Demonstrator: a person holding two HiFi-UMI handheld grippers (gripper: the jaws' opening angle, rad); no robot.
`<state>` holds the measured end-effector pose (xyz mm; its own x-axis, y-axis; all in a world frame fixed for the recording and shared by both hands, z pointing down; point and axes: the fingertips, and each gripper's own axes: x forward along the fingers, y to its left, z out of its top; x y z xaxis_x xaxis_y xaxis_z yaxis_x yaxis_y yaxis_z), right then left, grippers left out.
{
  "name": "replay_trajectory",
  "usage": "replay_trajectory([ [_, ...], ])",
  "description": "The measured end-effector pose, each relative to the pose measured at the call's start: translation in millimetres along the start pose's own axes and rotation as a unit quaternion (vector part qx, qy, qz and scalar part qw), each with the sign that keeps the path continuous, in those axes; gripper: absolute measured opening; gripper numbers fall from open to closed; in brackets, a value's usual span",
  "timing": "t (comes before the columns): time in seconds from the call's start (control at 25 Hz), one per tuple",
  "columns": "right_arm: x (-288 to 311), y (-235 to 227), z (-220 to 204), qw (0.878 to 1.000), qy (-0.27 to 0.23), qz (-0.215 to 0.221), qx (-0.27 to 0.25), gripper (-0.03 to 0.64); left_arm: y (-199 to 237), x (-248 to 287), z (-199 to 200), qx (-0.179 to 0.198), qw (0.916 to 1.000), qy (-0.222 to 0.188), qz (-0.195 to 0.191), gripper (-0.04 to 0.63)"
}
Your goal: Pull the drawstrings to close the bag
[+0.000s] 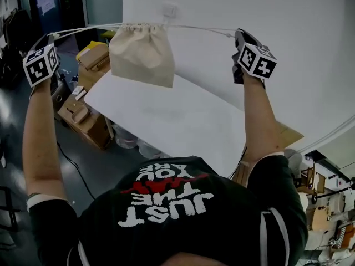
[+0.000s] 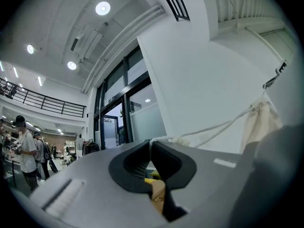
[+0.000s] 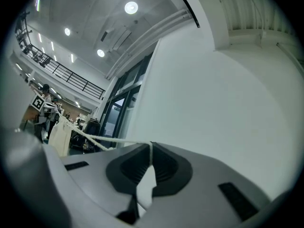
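Note:
A cream cloth bag (image 1: 142, 53) hangs in the air above the white table (image 1: 183, 121), its mouth gathered tight. White drawstrings (image 1: 197, 28) run taut from the mouth to both sides. My left gripper (image 1: 51, 39), held out at the far left, is shut on the left drawstring (image 2: 209, 131); the bag (image 2: 260, 123) shows at the right of its view. My right gripper (image 1: 237, 35), held out on the other side, is shut on the right drawstring (image 3: 102, 139); the bag (image 3: 59, 134) hangs at the left of its view.
Cardboard boxes (image 1: 83, 118) and a yellow item (image 1: 89, 49) sit on the floor left of the table. A white wall (image 2: 209, 80) stands ahead. People (image 2: 26, 148) stand far off in the hall.

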<state>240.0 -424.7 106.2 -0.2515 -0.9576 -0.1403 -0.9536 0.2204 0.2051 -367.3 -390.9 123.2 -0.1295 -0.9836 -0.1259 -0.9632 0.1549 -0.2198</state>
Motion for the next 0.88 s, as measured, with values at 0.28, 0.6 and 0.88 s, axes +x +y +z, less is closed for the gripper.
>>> replay_trajectory([
  [0.28, 2, 0, -5, 1.0, 0.003, 0.011, -0.005, 0.006, 1, 8, -14, -0.02, 0.9997, 0.015, 0.001, 0.012],
  [0.6, -5, -14, -3, 1.0, 0.002, 0.002, 0.023, 0.006, 8, 3, -11, -0.037, 0.9992, 0.007, -0.009, 0.011],
  [0.88, -1, -15, -8, 1.0, 0.004, 0.011, 0.027, 0.006, 10, 5, -24, -0.042, 0.9988, 0.016, -0.017, 0.011],
])
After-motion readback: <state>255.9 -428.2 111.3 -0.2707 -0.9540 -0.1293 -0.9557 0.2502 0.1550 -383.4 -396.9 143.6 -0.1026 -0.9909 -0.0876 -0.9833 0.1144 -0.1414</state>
